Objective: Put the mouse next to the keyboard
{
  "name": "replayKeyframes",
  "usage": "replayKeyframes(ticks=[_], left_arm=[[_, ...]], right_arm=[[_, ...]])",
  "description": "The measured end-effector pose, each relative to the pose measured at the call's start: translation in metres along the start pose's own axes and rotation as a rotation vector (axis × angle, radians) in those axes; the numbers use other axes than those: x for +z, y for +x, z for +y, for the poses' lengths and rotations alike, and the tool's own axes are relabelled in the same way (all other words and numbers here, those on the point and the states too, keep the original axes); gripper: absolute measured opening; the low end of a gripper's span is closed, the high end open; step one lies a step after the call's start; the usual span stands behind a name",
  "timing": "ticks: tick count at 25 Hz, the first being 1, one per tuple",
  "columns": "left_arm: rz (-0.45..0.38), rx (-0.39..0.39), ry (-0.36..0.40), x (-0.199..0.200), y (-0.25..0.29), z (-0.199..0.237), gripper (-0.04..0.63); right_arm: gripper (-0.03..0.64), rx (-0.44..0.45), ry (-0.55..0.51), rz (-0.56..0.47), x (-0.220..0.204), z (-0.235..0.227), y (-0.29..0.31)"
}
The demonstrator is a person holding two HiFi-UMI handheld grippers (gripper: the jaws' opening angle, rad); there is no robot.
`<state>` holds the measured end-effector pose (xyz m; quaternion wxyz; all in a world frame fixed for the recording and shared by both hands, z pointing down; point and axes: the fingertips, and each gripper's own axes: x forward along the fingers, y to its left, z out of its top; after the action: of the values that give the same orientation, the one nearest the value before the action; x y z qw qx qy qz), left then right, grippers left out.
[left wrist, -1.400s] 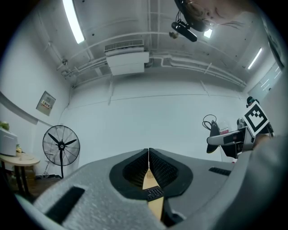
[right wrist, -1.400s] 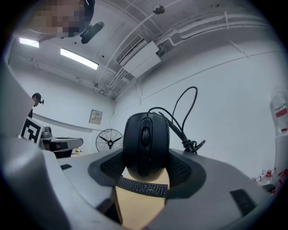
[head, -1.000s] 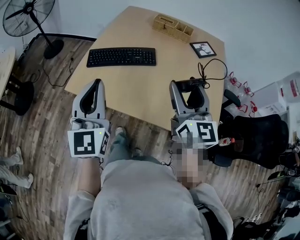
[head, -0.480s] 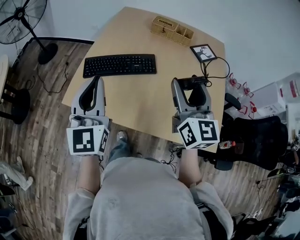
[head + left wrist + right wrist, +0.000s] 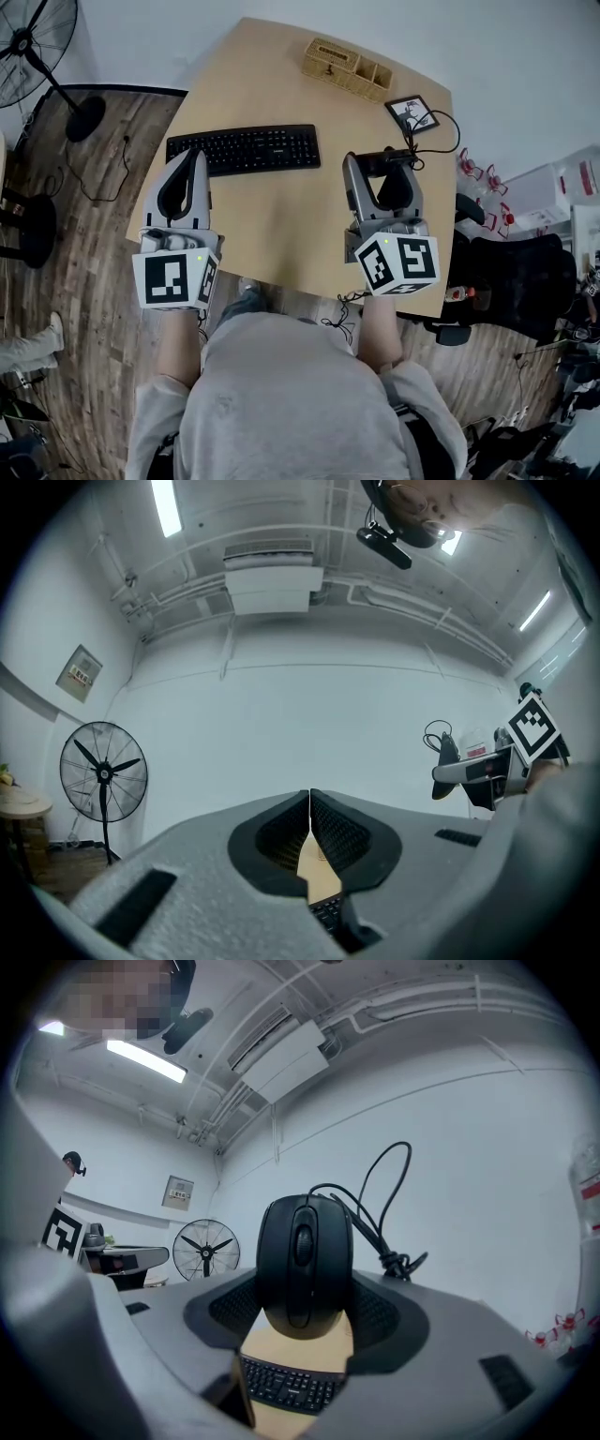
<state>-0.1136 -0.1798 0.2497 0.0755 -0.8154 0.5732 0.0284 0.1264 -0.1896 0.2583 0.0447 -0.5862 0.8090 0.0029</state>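
Grey left tool (image 5: 194,155) and right tool (image 5: 380,165) carry black-white marker cubes (image 5: 176,279) (sweatshirt (image 5: 281,398) seemingly grey).

No legible text, labels, or numbers

I see a black mouse (image 5: 305,1265), black keyboard (image 5: 244,148), tan table (image 5: 281,216), and black-and-white square-patterned cubes (image 5: 175,279).

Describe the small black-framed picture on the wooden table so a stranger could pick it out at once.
On the light wooden table, look to the far right corner, just beyond the right gripper holding the black corded mouse. The small square black-framed picture sits there, right of the tan woven basket. It alone is a white square with a dark border.
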Motion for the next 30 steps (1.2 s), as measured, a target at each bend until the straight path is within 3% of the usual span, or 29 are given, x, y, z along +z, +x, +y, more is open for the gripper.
replayKeyframes(ticks=[19, 30], left_arm=[[0.043, -0.116, -0.045, -0.046, 0.088, 0.053, 0.011], [0.107, -0.151, -0.088, -0.083, 0.111, 0.056, 0.011]], right_arm=[[0.256, -0.147, 0.008, 0.094, -0.042, -0.021, 0.081], [0.256, -0.215, 0.053, 0.252, -0.104, -0.048, 0.093]])
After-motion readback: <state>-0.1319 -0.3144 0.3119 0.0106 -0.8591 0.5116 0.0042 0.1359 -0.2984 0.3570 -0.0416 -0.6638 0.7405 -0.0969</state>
